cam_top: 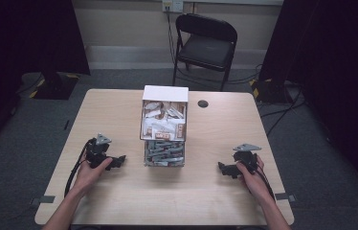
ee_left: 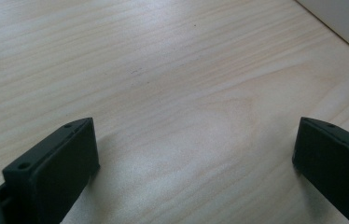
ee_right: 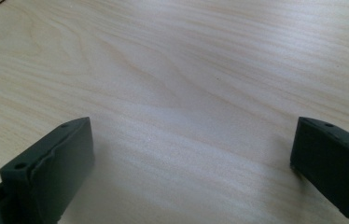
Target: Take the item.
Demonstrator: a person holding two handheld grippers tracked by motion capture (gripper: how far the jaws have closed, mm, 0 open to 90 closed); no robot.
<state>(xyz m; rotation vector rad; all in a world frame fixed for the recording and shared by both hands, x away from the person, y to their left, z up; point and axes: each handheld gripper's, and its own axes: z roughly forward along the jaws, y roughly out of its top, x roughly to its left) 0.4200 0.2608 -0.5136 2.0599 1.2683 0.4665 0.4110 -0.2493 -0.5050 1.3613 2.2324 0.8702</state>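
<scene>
A white open box (cam_top: 164, 111) of small white and brown packets stands at the middle of the light wood table (cam_top: 119, 196). Right in front of it sits a clear container (cam_top: 164, 154) of grey pieces. My left gripper (cam_top: 118, 160) rests on the table left of the container, held by a hand. My right gripper (cam_top: 221, 167) rests to the container's right. In the left gripper view my left gripper (ee_left: 196, 149) has its jaws wide apart over bare wood. The right gripper (ee_right: 193, 149) in its own view stands just as wide, nothing between the jaws.
A small dark round hole (cam_top: 203, 103) sits in the table right of the box. A black folding chair (cam_top: 206, 45) stands behind the table. Cables (cam_top: 277, 112) run over the grey floor. Dark curtains hang at both sides.
</scene>
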